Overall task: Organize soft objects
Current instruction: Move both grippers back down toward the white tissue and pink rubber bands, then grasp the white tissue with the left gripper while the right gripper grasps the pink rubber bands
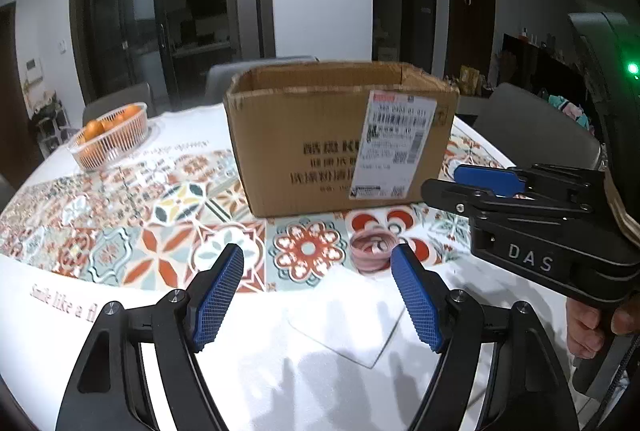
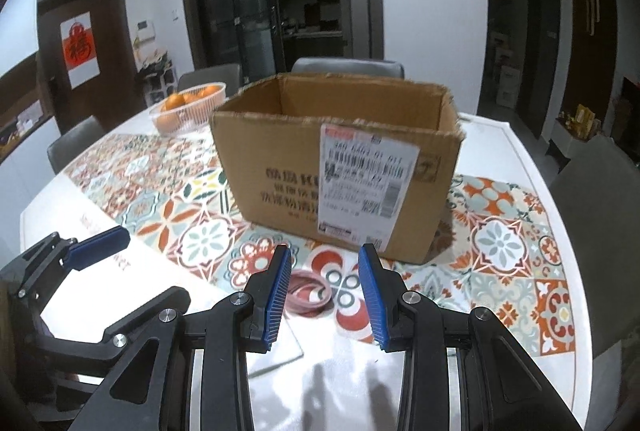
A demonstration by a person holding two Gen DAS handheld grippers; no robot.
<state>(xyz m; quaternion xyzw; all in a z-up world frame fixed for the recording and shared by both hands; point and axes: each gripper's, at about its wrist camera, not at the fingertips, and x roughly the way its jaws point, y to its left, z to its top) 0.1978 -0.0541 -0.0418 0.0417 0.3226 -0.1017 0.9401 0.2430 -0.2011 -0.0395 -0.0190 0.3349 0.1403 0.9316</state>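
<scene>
Hovering: both tongs hang over a table [image 1: 60, 291] covered in a bright tiled cloth, neither touching anything.
Left gripper [image 1: 317, 295]: lower middle of its own view, blue pads spread wide, nothing between them; seen again at the left edge of the right view [image 2: 100, 251].
Right gripper [image 2: 324, 295]: lower middle of its own view, pads parted with a moderate gap and holding nothing; seen at the right of the left view [image 1: 480, 183], where its gap cannot be judged.
Soft object: a pink coiled band [image 1: 372, 251] lies on the cloth just beyond the left pads; in the right view [image 2: 310, 293] it sits low centre, partly behind the left-hand pad.
White sheet [image 1: 348, 315]: flat on the table in the lower middle, just in front of the band.
Cardboard box [image 2: 336, 167]: open-topped, centre of frame, shipping label facing the cameras, beyond the band.
Basket of oranges [image 1: 110, 135]: upper left, well apart from the box.
</scene>
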